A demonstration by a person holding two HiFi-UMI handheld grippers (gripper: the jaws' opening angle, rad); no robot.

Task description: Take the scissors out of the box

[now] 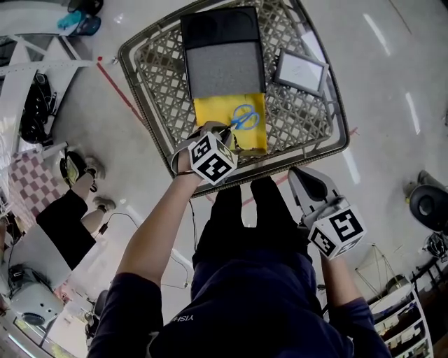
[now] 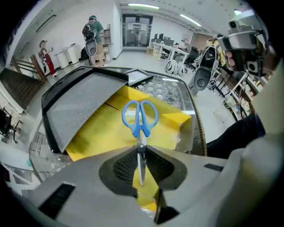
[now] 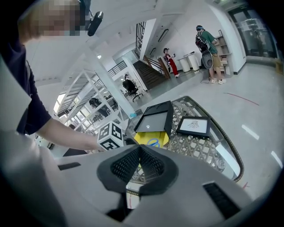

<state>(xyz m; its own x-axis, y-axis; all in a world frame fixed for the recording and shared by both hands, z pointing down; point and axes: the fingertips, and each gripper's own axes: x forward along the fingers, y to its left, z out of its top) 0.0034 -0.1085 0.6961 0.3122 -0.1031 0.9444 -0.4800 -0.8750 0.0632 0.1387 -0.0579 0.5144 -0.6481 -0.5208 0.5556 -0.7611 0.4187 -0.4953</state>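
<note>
Grasp made: left tongs [image 2: 141, 150] pinched shut on the scissors [image 2: 140, 116] by the blades, right tongs [image 3: 139, 150] closed and empty — lifting clear of the yellow box [image 2: 100, 131] seemingly not yet done.

Bright, even light from long white ceiling strips [image 2: 143, 5] beyond the left tool [image 2: 141, 155]; glossy pale floor [image 1: 381, 35] glares; picture edges warp and darken.

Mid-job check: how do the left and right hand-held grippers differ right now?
The left hand-held gripper is shut on the blades of the blue-handled scissors. The right hand-held gripper has nothing between its jaws. The left one reaches over the yellow box inside the wicker tray, while the right one hangs outside the tray's near rim. What they share: both have their jaws closed.
</note>
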